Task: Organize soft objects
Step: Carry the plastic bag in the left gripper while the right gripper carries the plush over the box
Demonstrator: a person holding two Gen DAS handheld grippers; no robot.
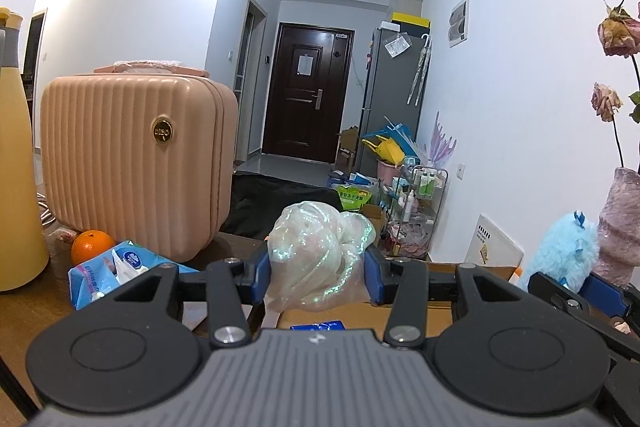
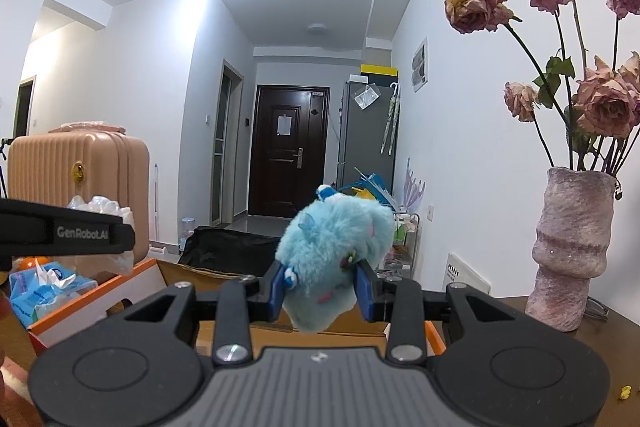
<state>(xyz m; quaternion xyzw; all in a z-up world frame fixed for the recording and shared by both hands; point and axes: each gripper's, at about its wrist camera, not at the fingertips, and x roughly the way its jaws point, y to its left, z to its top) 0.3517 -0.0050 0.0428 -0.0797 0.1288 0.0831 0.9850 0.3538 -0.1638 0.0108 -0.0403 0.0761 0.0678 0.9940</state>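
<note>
From the left wrist view, the left gripper [image 1: 320, 277] is pinching a shiny bag [image 1: 318, 251], a crumpled iridescent bundle, and its blue pads [image 1: 262, 277] are pressing into both sides. The bag is hanging over the open box [image 1: 472, 273], near its left part, with a blue packet [image 1: 318, 326] lying inside below. A suitcase [image 1: 132, 163], an orange [image 1: 92, 245] and a tissue pack [image 1: 116, 269] are standing to the left on the table [image 1: 24, 315]. From the right wrist view, the right gripper [image 2: 323, 289] is squeezing a blue plush [image 2: 334, 255] tight, the fingers [image 2: 366, 289] sinking into the fur. The plush is hanging above the box [image 2: 340, 327] too, near the vase [image 2: 570, 251] with dry roses. I think both things are ready to go down into the box. To do it well, each hand should be lowering until the soft thing is resting inside, then opening slowly, because the film and the fur may be sticking to the pads. The right hand should be keeping away from the vase.
</note>
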